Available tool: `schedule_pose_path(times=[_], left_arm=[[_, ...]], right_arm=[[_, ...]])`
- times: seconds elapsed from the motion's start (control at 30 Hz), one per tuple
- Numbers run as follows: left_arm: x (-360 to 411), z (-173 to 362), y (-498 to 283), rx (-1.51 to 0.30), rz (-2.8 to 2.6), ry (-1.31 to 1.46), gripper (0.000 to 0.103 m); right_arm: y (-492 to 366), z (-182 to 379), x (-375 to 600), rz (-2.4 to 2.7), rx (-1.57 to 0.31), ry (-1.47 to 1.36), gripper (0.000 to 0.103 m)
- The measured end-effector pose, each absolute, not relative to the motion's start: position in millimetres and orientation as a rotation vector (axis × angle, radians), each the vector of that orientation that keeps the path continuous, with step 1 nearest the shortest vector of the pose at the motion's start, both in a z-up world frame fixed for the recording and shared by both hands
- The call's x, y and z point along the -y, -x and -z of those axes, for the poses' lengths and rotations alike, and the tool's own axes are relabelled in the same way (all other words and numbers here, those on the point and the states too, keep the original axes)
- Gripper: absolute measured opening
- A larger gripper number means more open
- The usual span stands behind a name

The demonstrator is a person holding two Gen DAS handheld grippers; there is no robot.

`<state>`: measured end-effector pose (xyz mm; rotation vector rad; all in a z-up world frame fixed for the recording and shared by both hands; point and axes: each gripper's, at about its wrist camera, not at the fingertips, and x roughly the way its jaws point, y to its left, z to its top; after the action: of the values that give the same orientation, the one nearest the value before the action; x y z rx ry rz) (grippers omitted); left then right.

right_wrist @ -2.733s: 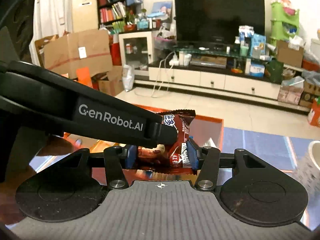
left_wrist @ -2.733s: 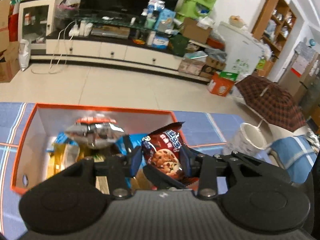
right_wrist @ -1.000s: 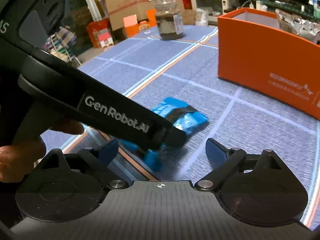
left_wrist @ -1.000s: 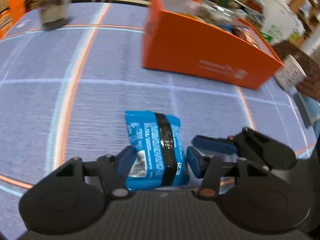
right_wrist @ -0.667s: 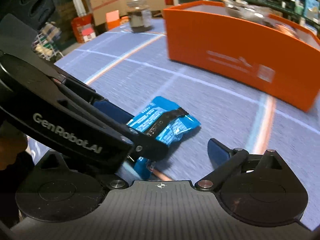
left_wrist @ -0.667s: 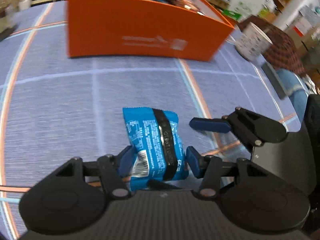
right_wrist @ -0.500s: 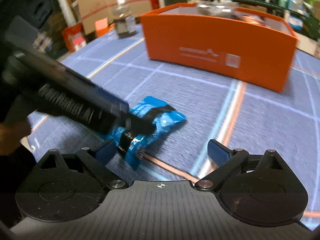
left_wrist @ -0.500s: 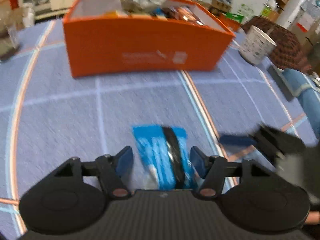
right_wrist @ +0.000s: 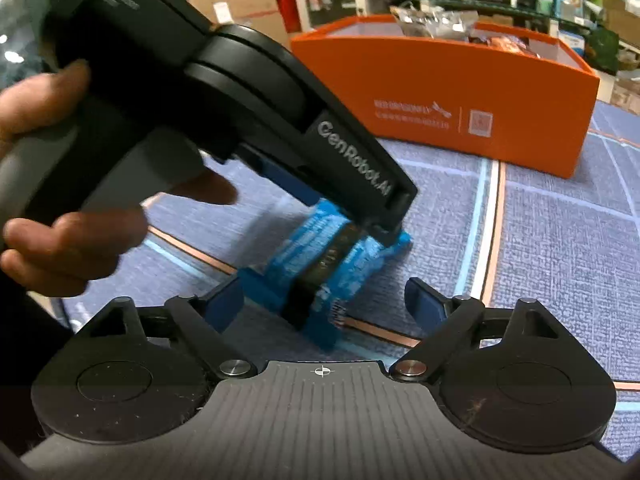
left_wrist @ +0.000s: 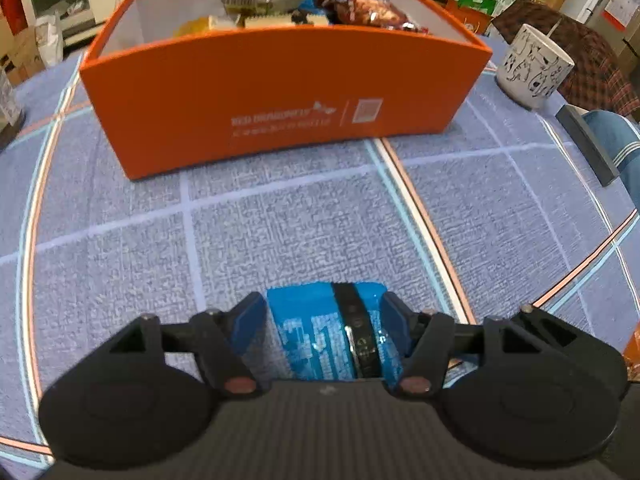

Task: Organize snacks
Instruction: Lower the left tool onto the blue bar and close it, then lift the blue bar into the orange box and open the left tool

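A blue snack packet (left_wrist: 320,332) with a black band lies between the fingers of my left gripper (left_wrist: 322,316), low over the blue checked tablecloth. The jaws are close on both sides of it and look shut on it. The right wrist view shows the same packet (right_wrist: 320,264) under the left gripper's body (right_wrist: 256,92), in front of my right gripper (right_wrist: 324,300), which is open and empty. The orange snack box (left_wrist: 280,88) stands farther back, holding several snack bags; it also shows in the right wrist view (right_wrist: 452,100).
A white mug with black drawings (left_wrist: 532,68) stands right of the box. A dark flat object (left_wrist: 588,144) lies at the table's right edge. A person's hand (right_wrist: 60,208) holds the left gripper. Cardboard boxes and a TV cabinet stand beyond the table.
My left gripper left the box, came down to the blue packet on the cloth and closed around it. My right gripper let go of the brown cookie bag and now hangs open behind the packet.
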<state>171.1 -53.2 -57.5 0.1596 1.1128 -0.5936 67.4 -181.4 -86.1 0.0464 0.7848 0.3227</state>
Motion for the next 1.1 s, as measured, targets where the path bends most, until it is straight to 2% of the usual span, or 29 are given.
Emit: schedule_pose_path(times=[0.07,0.1,0.23,0.37,0.43,0.5,0.57,0.6,0.67,0.7,0.77,0.87,0.9,1.0,1.1], left_arm=[[52,59,-169,-1.103,0.590,-0.155,0.056],[51,58,-168,-1.098,0.587,-0.157,0.056],[36,58,-162,-1.103,0.574,-0.102,0.055],[26,57,-151,-1.107,0.522,-0.043,0.055],[24,56,-144,-1.104,0.465,-0.031,0.055],[24,54,-139,-1.086,0.417,-0.033,0.056],[26,48,-140,-1.058,0.403,-0.030,0.066],[27,45,-141,-1.050,0.403,-0.029,0.066],[27,44,-145,-1.057,0.407,-0.024,0.066],[27,44,-147,-1.066,0.414,-0.023,0.066],[27,50,-149,-1.093,0.438,-0.031,0.052],[25,58,-150,-1.111,0.471,-0.016,0.047],[23,57,-149,-1.115,0.479,-0.006,0.046],[20,52,-149,-1.108,0.487,0.026,0.044],[25,39,-150,-1.077,0.491,0.024,0.044]], right_arm=[[-70,87,176,-0.347,-0.768,-0.002,0.064],[-72,86,175,-0.358,-0.765,0.019,0.054],[-73,84,191,-0.412,-0.787,-0.004,0.053],[-64,85,197,-0.437,-0.790,0.030,0.063],[-61,85,196,-0.437,-0.799,0.041,0.077],[-58,84,196,-0.436,-0.806,0.000,0.078],[-54,80,195,-0.433,-0.792,-0.036,0.081],[-53,79,193,-0.425,-0.780,-0.038,0.086],[-54,79,184,-0.406,-0.769,-0.013,0.086],[-54,78,180,-0.404,-0.759,-0.007,0.084],[-56,78,174,-0.407,-0.751,-0.003,0.078],[-61,86,169,-0.419,-0.771,0.018,0.063],[-59,85,168,-0.429,-0.769,0.027,0.051],[-56,82,170,-0.430,-0.755,0.039,0.039],[-56,73,175,-0.424,-0.740,0.025,0.037]])
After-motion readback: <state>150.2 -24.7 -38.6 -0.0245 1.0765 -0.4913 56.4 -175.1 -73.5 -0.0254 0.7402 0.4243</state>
